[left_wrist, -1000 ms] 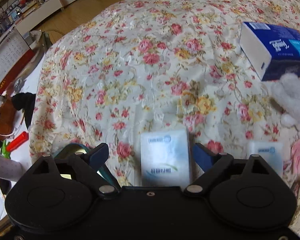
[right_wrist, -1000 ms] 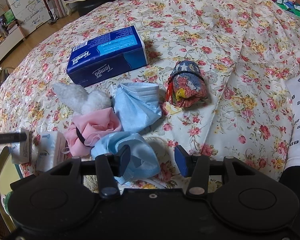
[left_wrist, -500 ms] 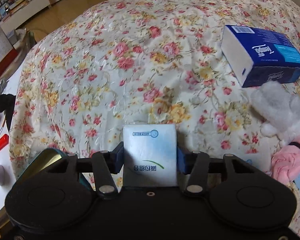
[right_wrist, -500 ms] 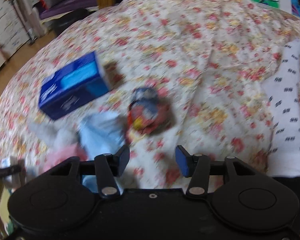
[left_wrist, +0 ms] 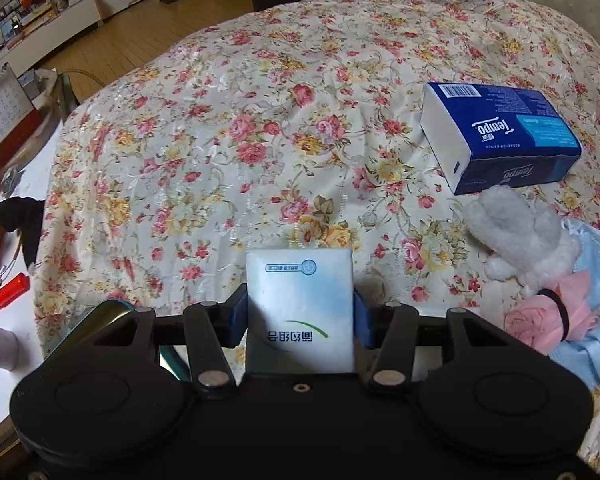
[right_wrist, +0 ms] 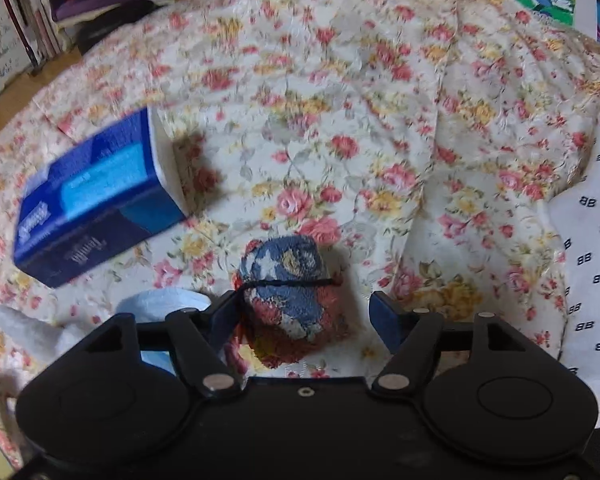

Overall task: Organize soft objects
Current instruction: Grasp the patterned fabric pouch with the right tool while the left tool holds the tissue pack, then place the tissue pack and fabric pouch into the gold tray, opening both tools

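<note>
Tissues in a small white pocket pack with green print (left_wrist: 300, 312) sit clamped between the blue pads of the left tool (left_wrist: 300, 318), low in the centre of the left wrist frame, held above the floral bedspread (left_wrist: 260, 128). At the right of that frame lies a blue rectangular Tempo tissue pack (left_wrist: 500, 136); just below it rests a white fluffy plush toy (left_wrist: 520, 236), touching a pink cloth bundle tied with a black band (left_wrist: 548, 320) and light blue face masks (left_wrist: 592, 344) at the lower right edge.

In the right wrist frame, which is blurred, the right tool (right_wrist: 304, 316) has its jaws opening, with a rolled blue-and-red patterned towel bound by a black band (right_wrist: 292, 300) lying on the bedspread between them, low in the centre. The left pad is at the towel's edge; the right pad stands clear of it. The blue tissue pack appears at middle left, and a white cloth with a small black print (right_wrist: 596, 256) fills the right edge.
</note>
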